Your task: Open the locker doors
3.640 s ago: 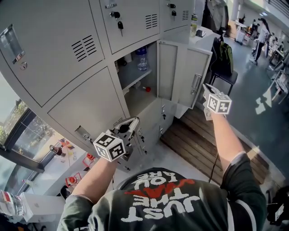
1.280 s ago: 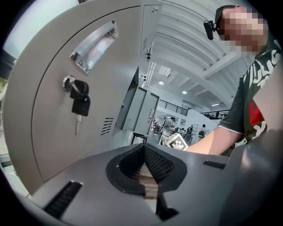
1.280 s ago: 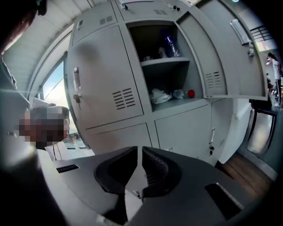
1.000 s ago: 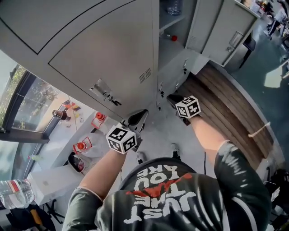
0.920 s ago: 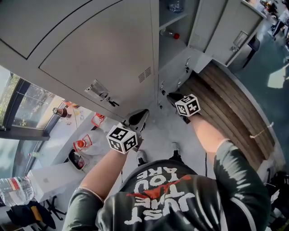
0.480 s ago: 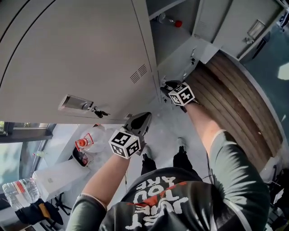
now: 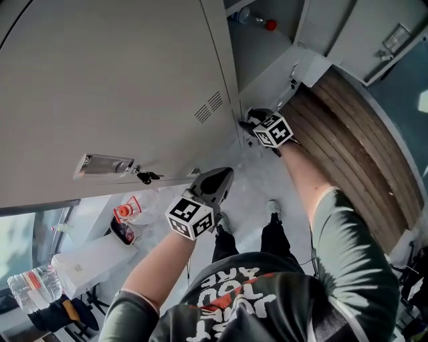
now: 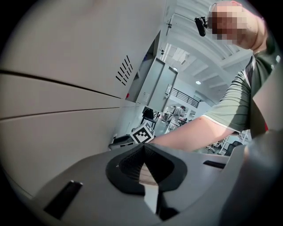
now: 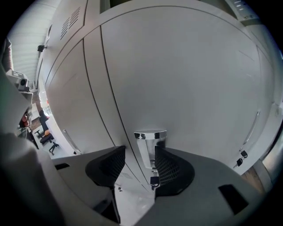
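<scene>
Grey locker doors fill the views. My right gripper is at a low door, beside its edge. In the right gripper view the jaws of the right gripper are open and have just been opening. That door's chrome handle stands between them, close to the right pad, and a small key hangs under it. My left gripper hangs below the large closed door, whose handle is up to its left. The left gripper is shut on nothing.
An open compartment at the top holds a red-capped bottle; its door is swung right. A wooden platform lies at right. Red items, a white box and a bottle sit at lower left.
Both grippers have sunk, and the view has dropped towards the low lockers. The right gripper has moved in to the low door's edge. The left gripper has barely shifted.
</scene>
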Tool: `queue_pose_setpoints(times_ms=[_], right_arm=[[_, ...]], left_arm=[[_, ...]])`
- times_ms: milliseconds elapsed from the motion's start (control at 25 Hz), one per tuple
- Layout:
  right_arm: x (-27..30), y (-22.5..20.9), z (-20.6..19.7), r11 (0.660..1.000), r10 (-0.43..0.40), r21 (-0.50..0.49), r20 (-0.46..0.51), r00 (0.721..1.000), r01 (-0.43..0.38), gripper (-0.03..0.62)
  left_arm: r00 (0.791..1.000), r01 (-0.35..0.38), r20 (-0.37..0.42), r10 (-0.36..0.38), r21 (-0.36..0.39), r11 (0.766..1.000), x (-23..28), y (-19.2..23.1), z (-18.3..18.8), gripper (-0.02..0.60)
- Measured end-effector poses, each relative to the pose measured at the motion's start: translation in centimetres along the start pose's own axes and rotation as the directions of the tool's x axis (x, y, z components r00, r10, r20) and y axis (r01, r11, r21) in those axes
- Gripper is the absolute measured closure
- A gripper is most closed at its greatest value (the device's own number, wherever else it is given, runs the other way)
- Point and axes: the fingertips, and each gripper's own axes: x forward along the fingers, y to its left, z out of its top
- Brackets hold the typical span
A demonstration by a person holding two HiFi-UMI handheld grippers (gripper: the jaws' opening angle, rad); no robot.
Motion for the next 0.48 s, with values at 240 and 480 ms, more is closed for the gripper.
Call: queue_pose_setpoints(times_ms=[240,480], right_arm=[[0.5,0.7,0.1,0.995,0.04,-0.089,-0.032,0.999,-0.043,0.387],[0.5,1.4,0.0,0.979,0.054,-0.194,-0.072,0.996,-0.067,0.387]], left_arm=[[1.0,-0.009,-0.007,0.009,-0.005,1.0,-0.2,0.2,-0.6,0.58],[1.0,-0.007,-0.007,0.007,-0.007,1.0,-0.2,-0.3,-0.7,0.58]])
